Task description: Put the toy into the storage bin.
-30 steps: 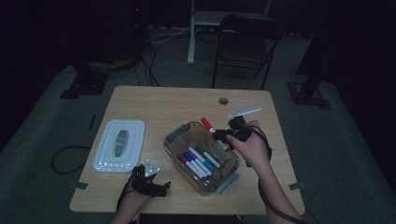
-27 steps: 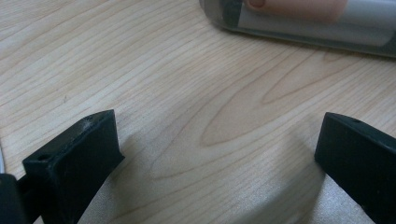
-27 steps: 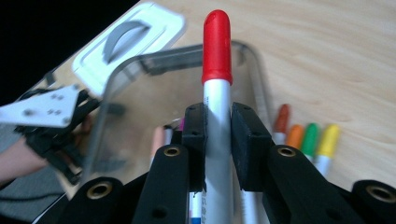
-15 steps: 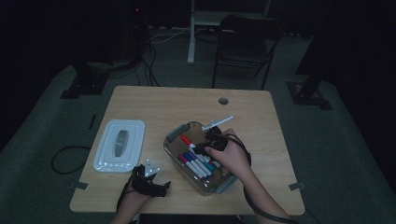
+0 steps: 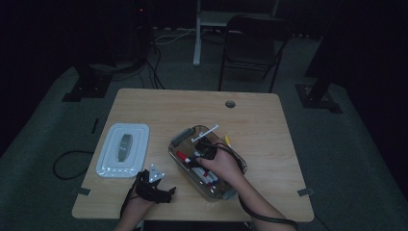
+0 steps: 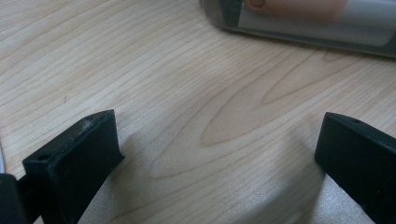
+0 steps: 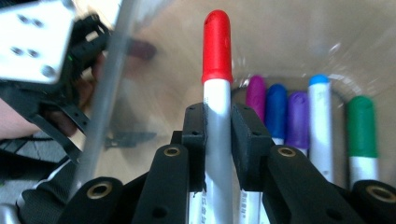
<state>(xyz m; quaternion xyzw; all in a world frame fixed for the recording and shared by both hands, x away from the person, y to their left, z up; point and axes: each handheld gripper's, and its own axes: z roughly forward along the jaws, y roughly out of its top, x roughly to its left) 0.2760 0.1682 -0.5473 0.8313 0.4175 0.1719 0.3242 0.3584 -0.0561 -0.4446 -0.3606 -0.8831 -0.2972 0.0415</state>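
**Red marker clamped over the bin**

On the table (image 5: 269,120), the white lid (image 5: 122,150) lies flat at the left, well apart from the bin. Near it, at the table's near edge, the left gripper (image 5: 166,191) rests low over bare wood. Its 2 jaws stand wide apart with nothing between them, as the left gripper view shows, where the bin's wall crosses the far edge.

Right of that, the clear bin (image 5: 177,138) sits near the middle of the table, set at an angle. Several markers lie side by side in it; the right gripper view shows purple, blue and green caps (image 7: 361,126) at the right.

The right gripper (image 5: 204,149) is over the bin, its hand (image 5: 223,164) above the bin's near half. Its 2 jaws are clamped on the barrel of the red marker (image 7: 216,70), whose red cap points away from the gripper, down into the bin. A white pen (image 5: 204,133) lies across the bin's far rim.
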